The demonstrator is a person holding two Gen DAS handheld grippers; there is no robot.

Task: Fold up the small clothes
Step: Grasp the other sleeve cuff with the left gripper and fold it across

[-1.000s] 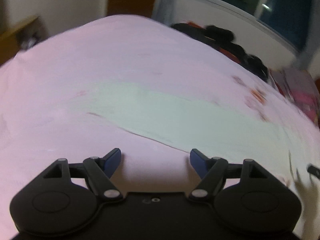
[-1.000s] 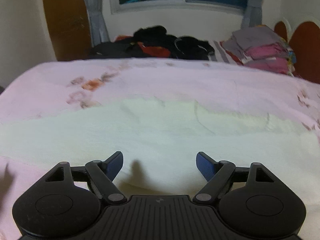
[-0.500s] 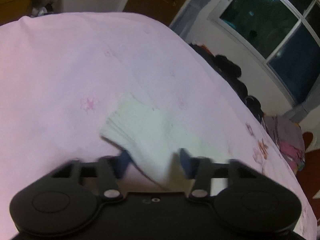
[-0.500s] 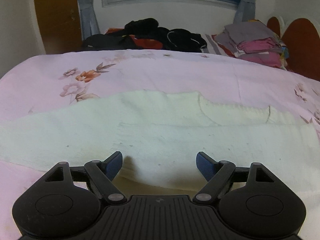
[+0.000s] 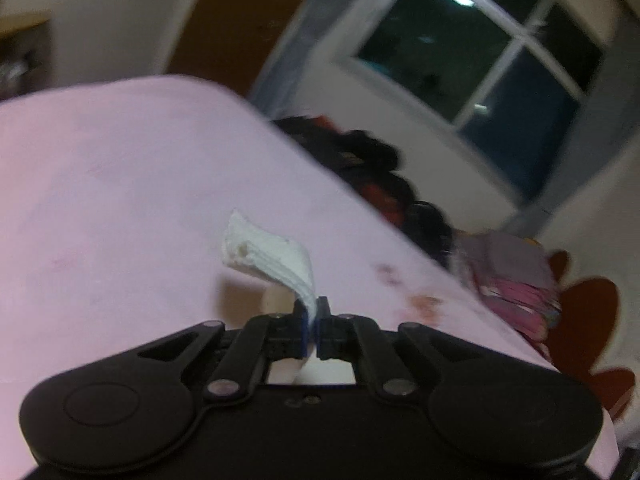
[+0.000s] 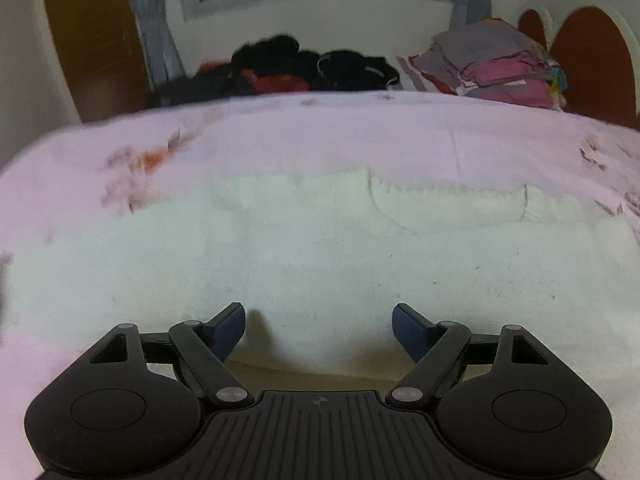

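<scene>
A cream knitted sweater (image 6: 320, 256) lies spread flat across the pink floral bedsheet (image 6: 280, 140), its neckline toward the far side. In the left wrist view my left gripper (image 5: 314, 320) is shut on the sweater's sleeve cuff (image 5: 268, 252), which stands up off the bed and curls away from the pads. My right gripper (image 6: 319, 328) hovers open low over the sweater's near hem, with only flat knit showing between its blue fingertips (image 6: 230, 326).
A heap of dark and red clothes (image 6: 304, 68) lies at the bed's far edge under the window. A stack of folded grey and pink garments (image 6: 500, 64) sits at the far right by the brown headboard (image 6: 592, 56). A wooden door (image 6: 92, 40) stands at the left.
My left gripper closed onto the sleeve cuff and lifted it off the sheet, tilting upward. The right gripper dipped slightly closer to the sweater and stayed open.
</scene>
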